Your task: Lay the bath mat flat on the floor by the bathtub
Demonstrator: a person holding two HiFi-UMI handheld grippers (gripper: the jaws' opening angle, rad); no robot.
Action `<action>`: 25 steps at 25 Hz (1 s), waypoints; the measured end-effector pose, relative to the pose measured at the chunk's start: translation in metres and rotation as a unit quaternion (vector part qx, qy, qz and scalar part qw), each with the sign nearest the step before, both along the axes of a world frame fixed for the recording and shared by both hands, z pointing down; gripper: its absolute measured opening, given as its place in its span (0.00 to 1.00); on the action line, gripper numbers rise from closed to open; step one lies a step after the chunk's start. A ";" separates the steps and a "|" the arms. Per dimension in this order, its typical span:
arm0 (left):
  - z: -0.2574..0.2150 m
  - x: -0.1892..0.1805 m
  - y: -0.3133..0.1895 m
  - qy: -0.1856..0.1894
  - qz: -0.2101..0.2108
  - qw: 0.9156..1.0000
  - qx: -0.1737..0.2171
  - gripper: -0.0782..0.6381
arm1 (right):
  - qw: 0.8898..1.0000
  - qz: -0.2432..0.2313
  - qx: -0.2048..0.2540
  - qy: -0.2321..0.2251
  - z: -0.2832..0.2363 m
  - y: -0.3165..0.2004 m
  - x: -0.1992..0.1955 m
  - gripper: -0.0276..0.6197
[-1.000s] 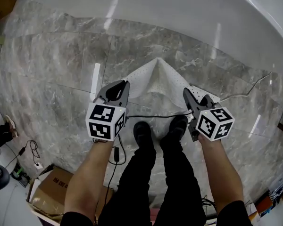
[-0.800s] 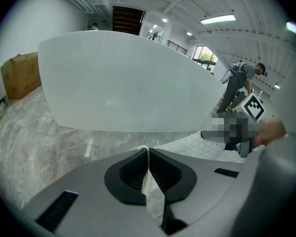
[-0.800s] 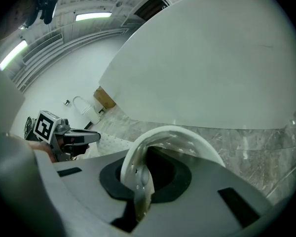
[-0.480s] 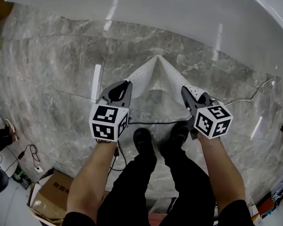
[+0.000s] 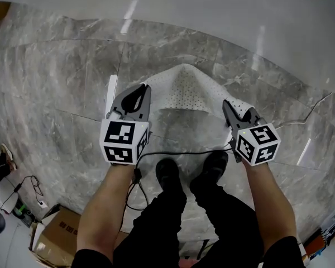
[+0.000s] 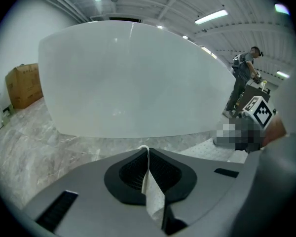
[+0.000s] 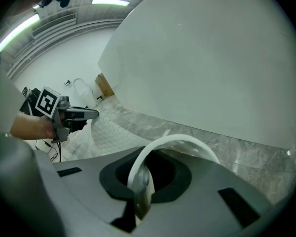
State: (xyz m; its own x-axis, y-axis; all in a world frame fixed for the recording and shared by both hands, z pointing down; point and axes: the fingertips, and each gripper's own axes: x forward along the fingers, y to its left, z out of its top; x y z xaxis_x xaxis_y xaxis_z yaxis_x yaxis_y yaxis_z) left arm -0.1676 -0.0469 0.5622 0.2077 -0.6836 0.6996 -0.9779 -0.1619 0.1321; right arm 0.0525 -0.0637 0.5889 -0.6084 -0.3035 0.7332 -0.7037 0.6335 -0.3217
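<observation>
The left gripper and the right gripper, each grey with a marker cube at the back, are held side by side over the person's black shoes. The white perforated rubber bath mat hangs between them. It runs from one set of jaws to the other and rises into a tented ridge that points toward the tub.

The mat's near edge is lost behind the gripper bodies and the person's legs. From above I cannot tell whether any of it touches the floor.

Both grippers are clamped tight on the mat. In the left gripper view a thin strip of mat stands pinched between the closed jaws of the left gripper. In the right gripper view the mat's edge curls up in a loop out of the closed jaws of the right gripper.

Just beyond the mat stands the big smooth white bathtub, its far side cut off at the top of the head view. The grey veined marble floor spreads beneath. A thin black cable crosses it in front of the shoes.
</observation>
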 end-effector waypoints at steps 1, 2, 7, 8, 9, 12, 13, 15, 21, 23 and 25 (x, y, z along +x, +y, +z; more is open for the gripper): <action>0.006 -0.007 -0.003 -0.006 -0.010 1.000 0.009 0.13 | 1.000 -0.007 0.002 0.006 0.010 0.001 0.004 0.08; 0.014 -0.014 -0.006 -0.010 -0.022 1.000 0.014 0.13 | 1.000 -0.019 0.002 0.017 0.020 0.002 0.006 0.08; 0.075 -0.040 -0.009 -0.026 -0.058 0.998 -0.014 0.13 | 0.998 -0.051 -0.010 0.040 0.067 -0.006 0.017 0.08; 0.087 -0.041 -0.009 -0.031 -0.058 0.998 -0.020 0.13 | 0.997 -0.063 -0.005 0.048 0.074 -0.011 0.020 0.08; 0.099 -0.042 -0.010 -0.036 -0.058 0.997 -0.025 0.13 | 0.995 -0.075 0.001 0.058 0.081 -0.018 0.025 0.08; 0.124 -0.047 -0.019 -0.047 -0.061 0.997 -0.030 0.13 | 0.992 -0.092 0.011 0.082 0.095 -0.035 0.044 0.08; 0.131 -0.050 -0.023 -0.053 -0.058 0.996 -0.031 0.13 | 0.992 -0.091 0.011 0.087 0.098 -0.041 0.050 0.08; 0.144 -0.056 -0.033 -0.071 -0.045 0.996 -0.034 0.13 | 0.992 -0.085 0.013 0.093 0.105 -0.054 0.061 0.08; 0.170 -0.087 -0.066 -0.091 -0.049 0.994 -0.021 0.13 | 0.991 -0.060 -0.007 0.120 0.140 -0.070 0.099 0.08; 0.168 -0.095 -0.079 -0.097 -0.044 0.994 -0.006 0.13 | 0.990 -0.062 -0.009 0.127 0.148 -0.070 0.108 0.08; 0.160 -0.098 -0.091 -0.100 -0.039 0.994 0.008 0.13 | 0.988 -0.078 -0.002 0.135 0.149 -0.073 0.110 0.08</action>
